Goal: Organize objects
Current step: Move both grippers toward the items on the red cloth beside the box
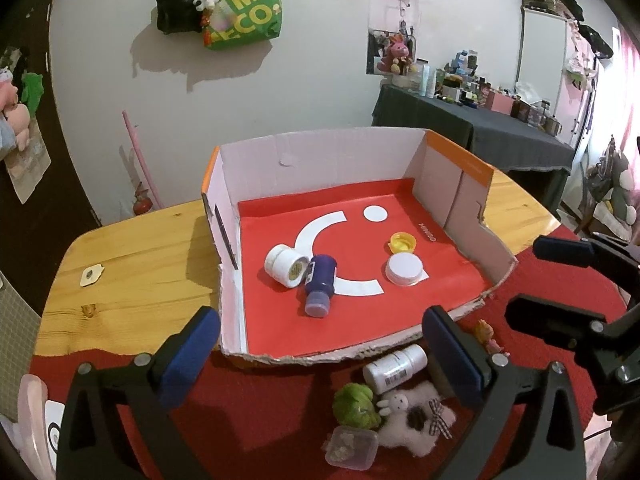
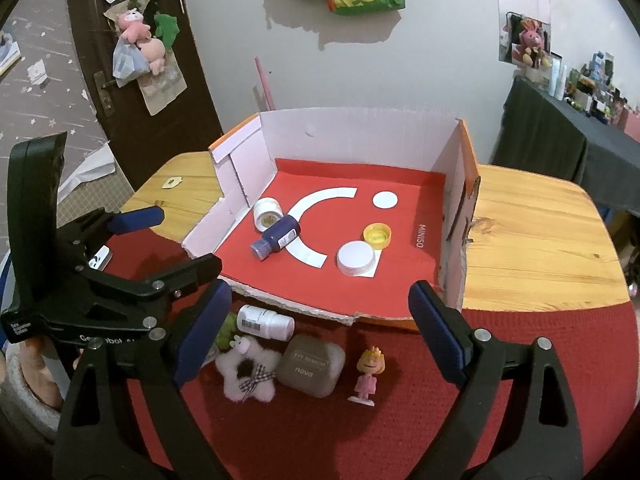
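Note:
An open cardboard box [image 1: 256, 168] [image 2: 452, 148] with a red floor holds a white jar [image 1: 285, 265] [image 2: 267, 211], a purple bottle [image 1: 319, 285] [image 2: 277, 236], a yellow cap [image 1: 403, 243] [image 2: 377, 235] and a white lid [image 1: 404, 269] [image 2: 355, 258]. On the red cloth in front lie a white pill bottle [image 1: 394, 367] [image 2: 265, 322], a pink plush [image 1: 416, 420] [image 2: 247, 372], a green toy [image 1: 356, 405], a clear small case [image 1: 352, 447], a grey eyeshadow case [image 2: 311, 364] and a girl figurine [image 2: 367, 376] [image 1: 489, 336]. My left gripper [image 1: 320, 356] [image 2: 168, 240] is open and empty. My right gripper [image 2: 320, 332] [image 1: 528, 276] is open and empty.
The box stands on a wooden table [image 1: 132, 264] [image 2: 532, 240] with a red cloth [image 1: 256, 408] [image 2: 360, 432] over its near part. A small tag [image 1: 91, 274] [image 2: 173, 181] lies on the wood left of the box. A dark table with bottles [image 1: 480, 120] stands at the back right.

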Available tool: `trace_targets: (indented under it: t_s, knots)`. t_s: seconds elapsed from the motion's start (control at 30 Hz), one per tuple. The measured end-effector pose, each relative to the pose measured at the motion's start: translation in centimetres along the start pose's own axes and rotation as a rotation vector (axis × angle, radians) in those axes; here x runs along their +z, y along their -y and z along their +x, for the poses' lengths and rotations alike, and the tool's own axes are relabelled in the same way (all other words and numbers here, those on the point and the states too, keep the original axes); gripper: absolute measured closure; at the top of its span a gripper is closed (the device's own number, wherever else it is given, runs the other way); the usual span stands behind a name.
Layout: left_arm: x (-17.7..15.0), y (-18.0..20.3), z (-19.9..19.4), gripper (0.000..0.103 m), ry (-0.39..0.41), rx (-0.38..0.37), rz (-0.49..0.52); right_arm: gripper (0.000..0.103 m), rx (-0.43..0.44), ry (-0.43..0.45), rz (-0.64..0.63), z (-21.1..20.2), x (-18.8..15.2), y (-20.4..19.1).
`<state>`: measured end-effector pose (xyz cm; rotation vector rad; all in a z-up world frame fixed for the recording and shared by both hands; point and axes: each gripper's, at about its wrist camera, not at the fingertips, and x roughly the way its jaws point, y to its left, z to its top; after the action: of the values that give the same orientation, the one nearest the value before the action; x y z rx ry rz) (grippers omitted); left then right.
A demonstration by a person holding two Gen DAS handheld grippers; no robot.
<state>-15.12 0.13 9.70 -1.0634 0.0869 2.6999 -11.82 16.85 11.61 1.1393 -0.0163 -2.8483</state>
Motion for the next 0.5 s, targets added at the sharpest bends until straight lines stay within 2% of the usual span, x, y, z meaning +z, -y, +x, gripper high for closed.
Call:
trace_targets:
  t_s: [0.5]
  knots:
    - [-1.3,0.7,-0.9,0.0,-0.004,-0.021,-0.004,0.012,0.004,0.022,-0.009,-1.1,-1.0,-0.6]
